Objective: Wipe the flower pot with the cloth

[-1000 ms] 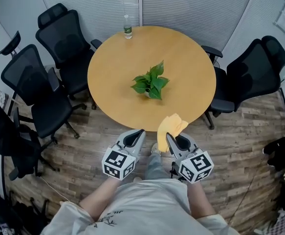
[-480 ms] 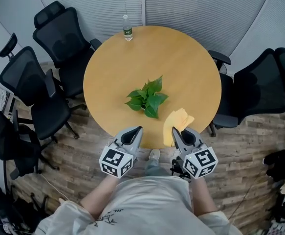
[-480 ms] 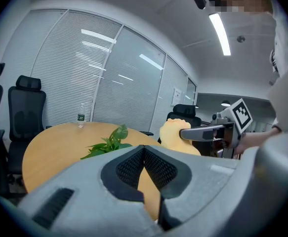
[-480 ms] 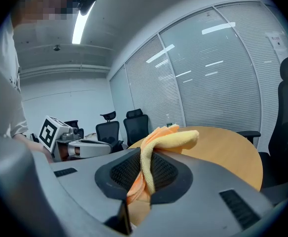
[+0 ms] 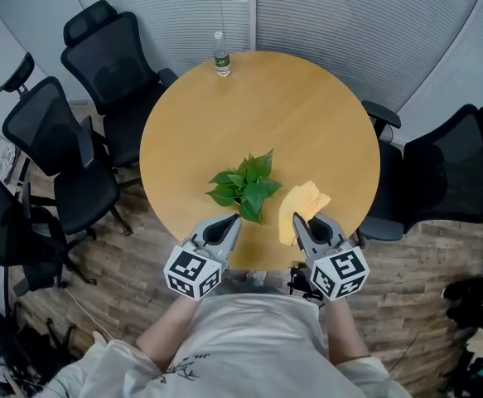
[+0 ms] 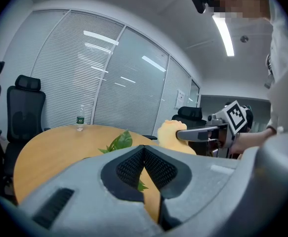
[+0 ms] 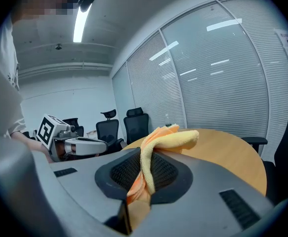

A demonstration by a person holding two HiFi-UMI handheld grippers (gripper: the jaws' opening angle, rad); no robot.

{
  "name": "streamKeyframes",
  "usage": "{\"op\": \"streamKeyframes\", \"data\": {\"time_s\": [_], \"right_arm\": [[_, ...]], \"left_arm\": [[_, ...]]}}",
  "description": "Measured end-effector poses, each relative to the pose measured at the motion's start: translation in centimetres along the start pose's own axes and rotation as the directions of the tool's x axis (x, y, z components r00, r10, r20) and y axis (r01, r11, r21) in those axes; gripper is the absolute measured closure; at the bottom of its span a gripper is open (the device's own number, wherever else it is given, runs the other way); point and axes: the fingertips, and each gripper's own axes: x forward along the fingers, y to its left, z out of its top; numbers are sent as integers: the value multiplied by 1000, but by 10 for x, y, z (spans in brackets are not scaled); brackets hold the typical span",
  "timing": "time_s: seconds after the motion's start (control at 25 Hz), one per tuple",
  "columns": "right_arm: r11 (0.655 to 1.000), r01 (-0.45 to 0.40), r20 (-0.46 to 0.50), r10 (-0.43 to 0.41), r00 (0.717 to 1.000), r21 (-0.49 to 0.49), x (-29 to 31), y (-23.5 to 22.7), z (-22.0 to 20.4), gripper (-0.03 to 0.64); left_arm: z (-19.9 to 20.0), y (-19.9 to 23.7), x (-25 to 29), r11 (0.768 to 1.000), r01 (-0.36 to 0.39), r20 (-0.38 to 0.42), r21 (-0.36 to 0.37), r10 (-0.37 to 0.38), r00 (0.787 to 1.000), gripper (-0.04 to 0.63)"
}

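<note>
A small potted plant (image 5: 243, 190) with broad green leaves stands on the round wooden table (image 5: 307, 123), near its front edge; the leaves hide the pot from above. My left gripper (image 5: 235, 218) is shut and empty, its tip just short of the plant's leaves (image 6: 118, 143). My right gripper (image 5: 297, 219) is shut on a yellow cloth (image 5: 297, 206), which bunches up over the table's front edge to the right of the plant. In the right gripper view the cloth (image 7: 156, 147) hangs down between the pads.
A water bottle (image 5: 221, 58) stands at the table's far edge. Black office chairs (image 5: 67, 148) crowd the left side and another chair (image 5: 440, 172) sits at the right. Slatted blinds over glass walls close off the back. The floor is wood planks.
Both grippers have moved forward from over the floor to the table's front edge, the cloth carried along. The plant now lies close in front of the left gripper.
</note>
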Motion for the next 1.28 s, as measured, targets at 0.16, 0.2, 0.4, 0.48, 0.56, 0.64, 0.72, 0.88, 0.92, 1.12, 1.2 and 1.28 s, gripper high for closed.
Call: {"op": "streamKeyframes", "data": {"time_s": [0.16, 0.2, 0.4, 0.48, 0.56, 0.64, 0.72, 0.88, 0.92, 1.12, 1.2, 1.28], "right_arm": [[1000, 3, -11, -3, 1000, 3, 6, -6, -2, 571], [1000, 4, -15, -4, 1000, 5, 7, -8, -2, 571], [1000, 6, -48, -6, 999, 4, 13, -10, -6, 571], [1000, 7, -61, -7, 998, 1, 20, -10, -7, 571], [1000, 15, -69, -15, 997, 5, 25, -10, -8, 571], [1000, 26, -76, -25, 997, 8, 31, -11, -8, 571], [999, 40, -87, -40, 995, 1, 35, -14, -8, 571], [996, 85, -117, -87, 989, -22, 39, -26, -14, 571], [995, 98, -126, -100, 987, -24, 39, -30, -17, 571], [990, 140, -178, -143, 974, -28, 43, -52, -37, 571], [989, 147, -199, -150, 969, -30, 44, -58, -46, 571], [988, 148, -217, -152, 964, -35, 47, -63, -55, 571]], "left_arm": [[3, 6, 5, 1000, -2, -1, -3, 2, 1000, 589], [3, 7, 7, 1000, -2, -2, -4, 2, 1000, 589], [3, 16, 8, 1000, -1, -18, 3, 1, 1000, 589], [3, 24, 5, 1000, -4, -26, 7, 4, 1000, 589], [3, 35, 0, 1000, -10, -37, 15, 10, 999, 589], [5, 47, -5, 1000, -15, -34, 20, 16, 999, 589], [8, 61, -10, 999, -24, -20, 23, 24, 1000, 589], [5, 92, -15, 998, -50, -20, 39, 51, 999, 589], [2, 99, -16, 997, -58, -22, 44, 59, 998, 589], [-13, 133, -20, 993, -107, -11, 44, 108, 994, 588], [-24, 141, -20, 994, -107, -29, 29, 107, 994, 588], [-38, 147, -21, 994, -109, -56, 18, 110, 992, 588]]}}
